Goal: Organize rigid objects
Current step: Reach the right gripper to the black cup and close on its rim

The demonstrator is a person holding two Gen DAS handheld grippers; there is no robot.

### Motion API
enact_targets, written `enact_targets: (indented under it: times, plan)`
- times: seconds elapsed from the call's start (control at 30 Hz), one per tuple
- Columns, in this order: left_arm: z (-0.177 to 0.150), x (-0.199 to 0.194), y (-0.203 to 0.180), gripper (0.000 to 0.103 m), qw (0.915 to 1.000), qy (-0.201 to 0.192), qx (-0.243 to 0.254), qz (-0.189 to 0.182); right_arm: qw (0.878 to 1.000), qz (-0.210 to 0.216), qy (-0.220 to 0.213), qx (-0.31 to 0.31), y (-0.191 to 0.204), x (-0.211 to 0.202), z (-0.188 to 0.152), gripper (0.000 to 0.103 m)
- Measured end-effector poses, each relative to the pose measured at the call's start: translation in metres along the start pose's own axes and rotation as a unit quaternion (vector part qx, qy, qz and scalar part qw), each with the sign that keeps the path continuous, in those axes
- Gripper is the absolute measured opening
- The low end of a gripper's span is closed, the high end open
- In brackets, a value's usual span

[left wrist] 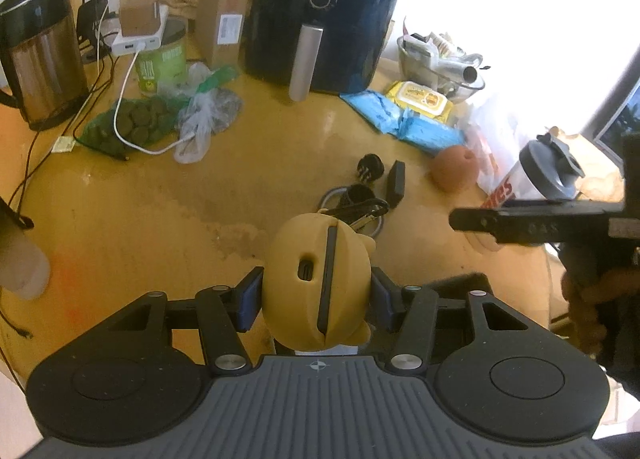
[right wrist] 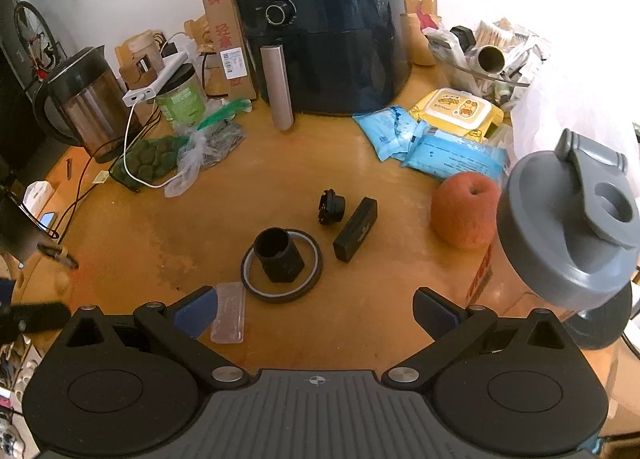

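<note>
On my table the cup stands inside the tape ring. Right of them lies the flat case, the small adapter just beyond, the apple farther right, the air fryer far behind.

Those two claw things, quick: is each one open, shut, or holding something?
Left gripper: closed on a yellow rounded case with a carabiner attached.
Right gripper: open, holding nothing, above the wooden table.
</note>
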State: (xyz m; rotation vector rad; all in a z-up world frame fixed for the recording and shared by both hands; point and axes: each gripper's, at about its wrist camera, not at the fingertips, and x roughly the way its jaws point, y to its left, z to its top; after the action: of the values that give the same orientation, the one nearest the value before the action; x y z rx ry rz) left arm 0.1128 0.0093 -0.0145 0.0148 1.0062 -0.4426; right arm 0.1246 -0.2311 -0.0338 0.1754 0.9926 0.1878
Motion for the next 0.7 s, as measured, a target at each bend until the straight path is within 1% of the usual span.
enact_targets:
  times: [0.27,0.7]
  plan:
    - [-0.009,-0.004,0.0,0.054,1.0,0.006,-0.008,-0.003,0.999,0.003,-0.006,-0.031,0.008,0.016,0.005,0.103]
    - [-0.014,-0.012,0.005,0.054,0.9995,-0.001,-0.03,0.001,0.996,0.017,0.005,-0.087,0.033,0.055,0.015,0.103]
